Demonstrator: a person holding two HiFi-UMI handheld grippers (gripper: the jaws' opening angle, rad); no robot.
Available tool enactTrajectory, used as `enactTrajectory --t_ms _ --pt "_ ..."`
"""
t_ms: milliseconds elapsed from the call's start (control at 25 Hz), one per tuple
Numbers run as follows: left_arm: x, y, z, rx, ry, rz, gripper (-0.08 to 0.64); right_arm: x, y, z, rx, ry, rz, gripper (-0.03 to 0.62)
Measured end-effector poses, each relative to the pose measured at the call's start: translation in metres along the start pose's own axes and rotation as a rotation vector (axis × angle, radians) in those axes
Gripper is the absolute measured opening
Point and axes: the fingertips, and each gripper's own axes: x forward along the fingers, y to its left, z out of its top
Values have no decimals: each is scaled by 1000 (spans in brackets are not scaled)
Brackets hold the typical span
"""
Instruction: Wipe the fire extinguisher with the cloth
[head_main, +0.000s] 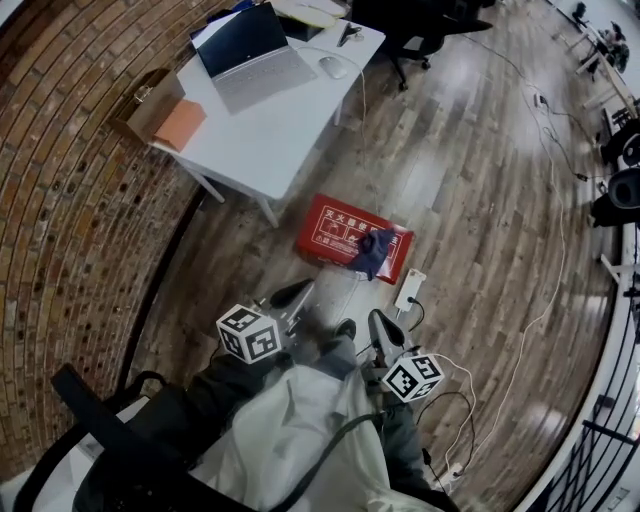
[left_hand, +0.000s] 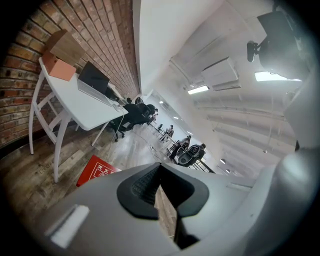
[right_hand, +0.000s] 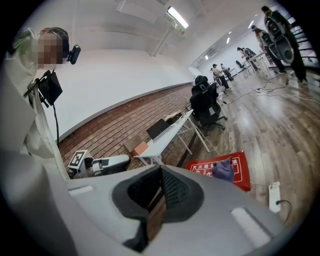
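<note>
Both your hands sit low, close to your body, aimed fwd and a bit down toward the floor. L claw: tips together, nothing btwn them. R claw: same, closed tight and empty. They sit side by side w/ a gap btwn, marker cubes facing up at you.

The red fire extinguisher box lies flat on the wood floor, ahead of both claws and apart from them. It has white characters printed on its top. The dark blue-purple cloth is bunched on the box's right part, by the near edge. Neither claw touches it.

Room: a white worktop stands just beyond the box to the left, w/ an open laptop and a mouse on it. One leg comes down near the box's left corner. A brick wall runs along the left. A white power strip w/ cable lies just beside the box's near right corner, btwn box and R claw. Right of the box it's mostly bare boards w/ a few cables, out to a black railing.
</note>
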Motion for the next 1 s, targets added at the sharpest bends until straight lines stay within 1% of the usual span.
enactTrajectory --t_ms 120,320,440,1000 --pt "-2 2 -2 2 20 -19 -3 -6 0 -4 8 -26 -37 2" --pt "-3 3 -1 22 46 -54 -3 -12 -6 -13 35 -52 -128 2" --pt "-5 6 1 27 55 -61 -3 -11 -9 -16 57 -56 -159 2" --pt "-10 11 2 18 67 -42 -3 -5 -8 -22 86 -20 -149 2"
